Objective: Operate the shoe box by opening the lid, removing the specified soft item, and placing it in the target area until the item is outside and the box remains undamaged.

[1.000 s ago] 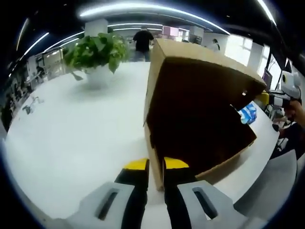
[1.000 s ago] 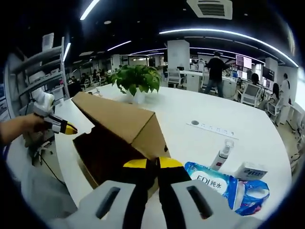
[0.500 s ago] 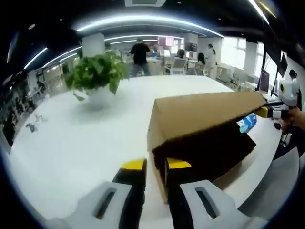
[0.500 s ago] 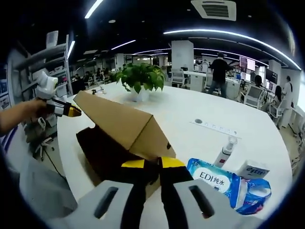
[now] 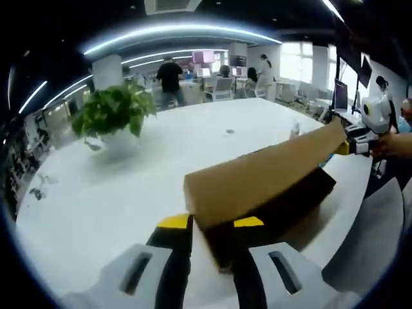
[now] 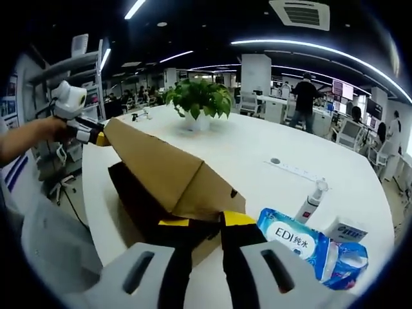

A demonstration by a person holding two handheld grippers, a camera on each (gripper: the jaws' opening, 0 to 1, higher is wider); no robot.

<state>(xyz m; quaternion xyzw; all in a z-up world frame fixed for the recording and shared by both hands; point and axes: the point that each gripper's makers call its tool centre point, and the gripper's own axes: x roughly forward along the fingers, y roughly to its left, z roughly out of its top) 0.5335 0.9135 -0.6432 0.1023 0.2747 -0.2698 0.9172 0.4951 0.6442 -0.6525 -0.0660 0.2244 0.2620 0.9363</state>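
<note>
One brown cardboard shoe box point(image 5: 270, 193) lies on the white round-edged table point(image 5: 129, 187), near the edge closest to the person. Its single hinged lid point(image 6: 161, 170) — a plain tan cardboard flap, smooth and without print — slopes low over the box, and the inside beneath it reads as a dark brown hollow; what lies within cannot be made out. A small notch or hole shows in the lid's side flap in the right gripper view.

Two grippers are at work, each with black jaws tipped in yellow. In the left gripper view the left gripper point(image 5: 211, 225) has its jaws drawn close on either side of the lid's near corner, the cardboard edge running down between them — it pinches the lid. In the right gripper view the right gripper point(image 6: 199, 224) stands with its jaws nearly together at the box's near corner, where the lid's side flap comes down; whether cardboard is caught between them cannot be told. Each gripper also appears at the far end of the lid in the other's view, held by a hand point(image 6: 48, 129).

Beside the box, on the right gripper's side, lie one blue-and-white soft pack of tissues point(image 6: 302, 241), one small white spray bottle point(image 6: 310, 201), standing upright, and one small white carton point(image 6: 341, 230). One potted green leafy plant in a white pot point(image 5: 112, 116) stands further off on the table. Several people stand at desks in the office behind.
</note>
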